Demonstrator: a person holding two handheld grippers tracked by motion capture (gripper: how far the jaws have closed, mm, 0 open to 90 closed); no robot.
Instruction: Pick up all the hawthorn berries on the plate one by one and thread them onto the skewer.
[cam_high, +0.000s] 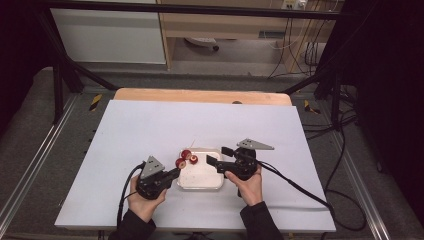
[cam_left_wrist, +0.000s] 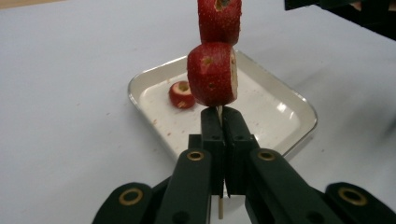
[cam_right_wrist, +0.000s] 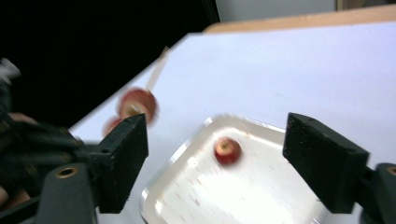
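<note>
Left gripper (cam_left_wrist: 218, 121) clamped tight on wooden skewer (cam_left_wrist: 220, 212) threaded with two strawberry pieces (cam_left_wrist: 212, 74), above metal tray (cam_left_wrist: 299, 107), third strawberry piece (cam_right_wrist: 227, 150) lying in tray, right gripper (cam_right_wrist: 215, 154) spread wide, empty, over tray.

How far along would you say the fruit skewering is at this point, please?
Done: two red fruit pieces sit threaded on the skewer. In hand: the left gripper is clamped shut on the skewer, while the right gripper hangs open and empty over the tray. Left: one fruit piece lies in the tray, probably next.
</note>
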